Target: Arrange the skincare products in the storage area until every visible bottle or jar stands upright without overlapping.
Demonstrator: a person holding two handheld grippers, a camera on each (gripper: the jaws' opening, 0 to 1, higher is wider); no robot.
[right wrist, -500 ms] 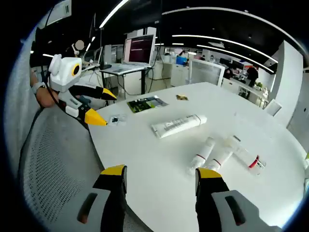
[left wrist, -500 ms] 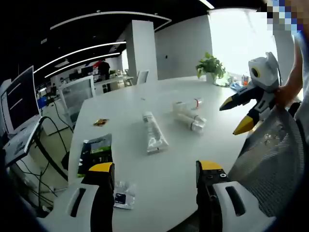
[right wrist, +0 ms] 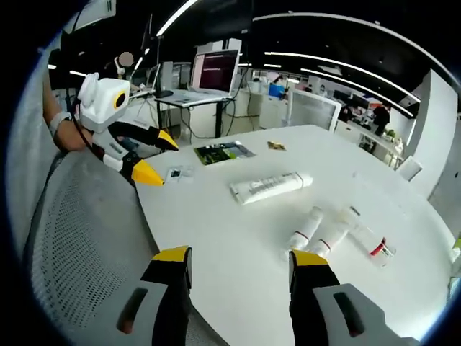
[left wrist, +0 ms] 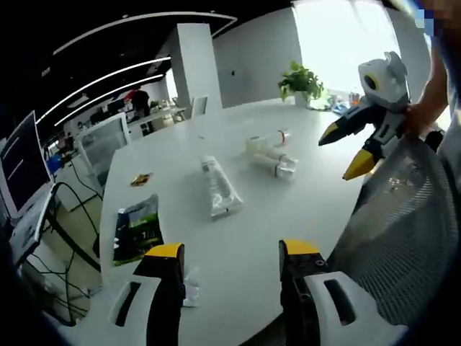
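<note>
While flat, tube [left wrist: 218,190] beyond left tool [left wrist: 227,258].

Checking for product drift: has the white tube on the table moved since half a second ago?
No. The white tube lies as before, same gap to the two bottles; only the cameras shifted.

No lettering can be read. The white tube [right wrist: 269,187] lying on the surface [right wrist: 238,238] carries dark print along its side, but it is too small and blurred to make out. The green-and-black packet [right wrist: 223,152] near the edge has markings just as unclear. The monitor [right wrist: 214,71] on the far desk shows lines of text that stay illegible.
</note>
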